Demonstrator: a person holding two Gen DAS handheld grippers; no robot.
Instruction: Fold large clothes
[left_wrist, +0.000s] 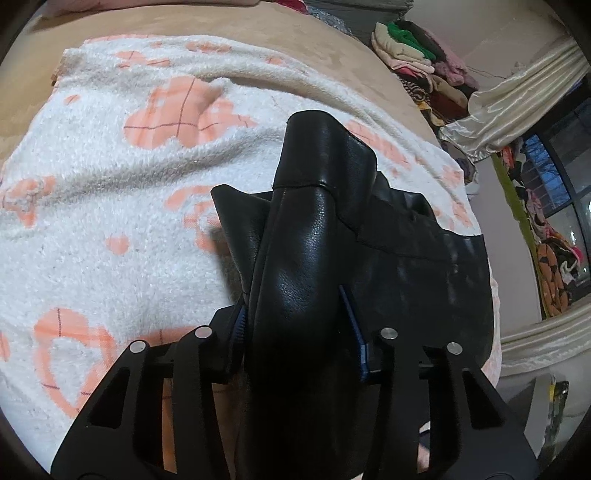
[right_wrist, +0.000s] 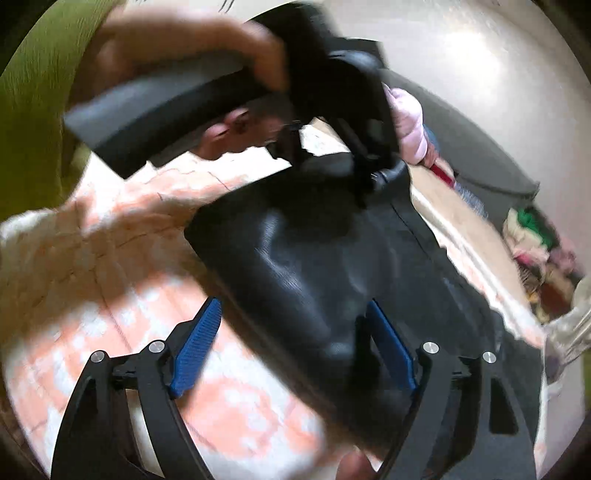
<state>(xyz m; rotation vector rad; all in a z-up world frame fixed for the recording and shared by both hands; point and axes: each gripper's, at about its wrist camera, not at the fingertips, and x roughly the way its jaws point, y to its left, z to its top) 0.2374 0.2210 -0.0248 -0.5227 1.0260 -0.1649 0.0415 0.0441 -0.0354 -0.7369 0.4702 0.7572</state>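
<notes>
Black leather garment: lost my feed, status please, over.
Left hand-held gripper shut on black leather garment. Right hand-held gripper open, garment between its fingers. Garment on fleece blanket. Nothing in the way.

Count, both views: 1 black leather garment (left_wrist: 317, 236), a single piece, seen again from the right wrist (right_wrist: 303, 258). 1 white fleece blanket (left_wrist: 110, 192) w/ pink-orange blotches; approx. 10 blotches countable in the left view, some cut off at the edges. 1 tan bed cover (left_wrist: 258, 33) under it. 2 grippers: left gripper (left_wrist: 299, 317) and right gripper (right_wrist: 295, 343), each w/ 2 blue pads, so 4 pads total. 1 hand (right_wrist: 177, 40) on the left gripper's handle. 1 heap of mixed clothes (left_wrist: 417, 62) at the back, pieces too many and too tangled to count. 1 cream curtain (left_wrist: 517, 99). 1 window (left_wrist: 561, 177).
</notes>
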